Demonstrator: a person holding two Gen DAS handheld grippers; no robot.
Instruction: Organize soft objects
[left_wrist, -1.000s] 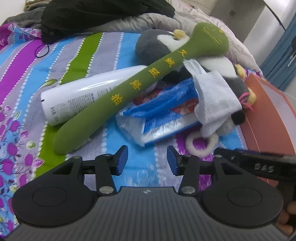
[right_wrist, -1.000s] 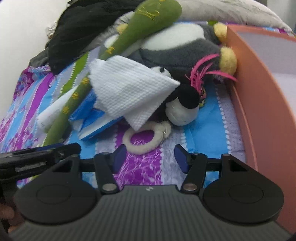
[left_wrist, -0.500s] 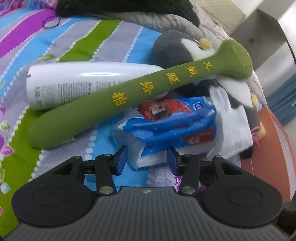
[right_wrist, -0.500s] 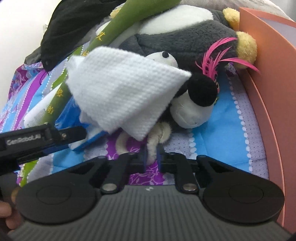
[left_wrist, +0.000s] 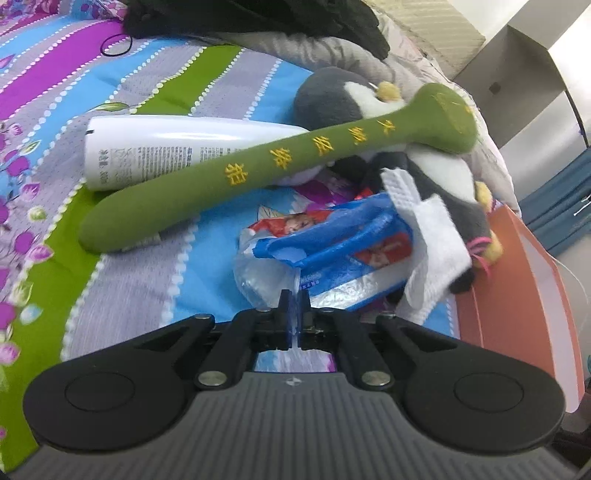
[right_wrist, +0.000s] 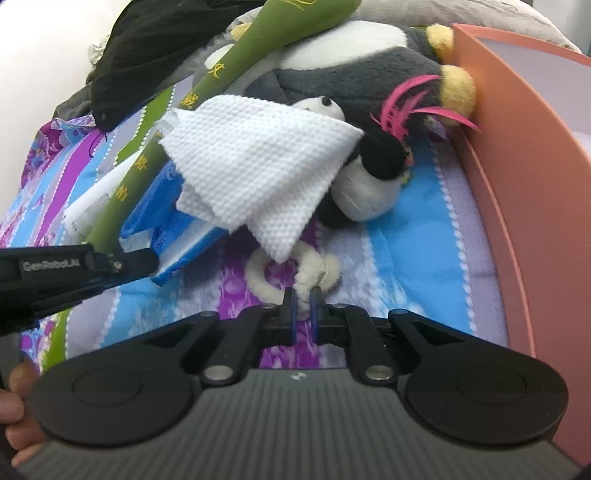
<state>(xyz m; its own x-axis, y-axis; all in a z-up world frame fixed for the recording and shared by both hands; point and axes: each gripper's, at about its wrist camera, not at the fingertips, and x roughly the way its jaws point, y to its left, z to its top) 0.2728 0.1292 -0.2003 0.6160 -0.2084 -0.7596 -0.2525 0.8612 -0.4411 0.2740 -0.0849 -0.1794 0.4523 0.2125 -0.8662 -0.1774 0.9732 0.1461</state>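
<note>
the left gripper pinches the thin plastic edge of the tissue pack, near centre of the bed. the right gripper is pressed on the fluffy ring, probably to lift both toward the orange box at right.

Both of my tongs looked alike. The left tongs ended in two slim black fingers with blue pads on their inner faces, carried on angled black linkage arms. Round silver screw heads sat at the pivots, smaller dark ones nearer the tips. Behind them I saw two broad black lobes, each with a shallow round disc pressed into it, and between them a grey ribbed plate with a tiny white emblem at its front edge. The right tongs had the same build. From the right camera, the left unit's black side carried pale "GenRobot.AI" lettering.
</note>
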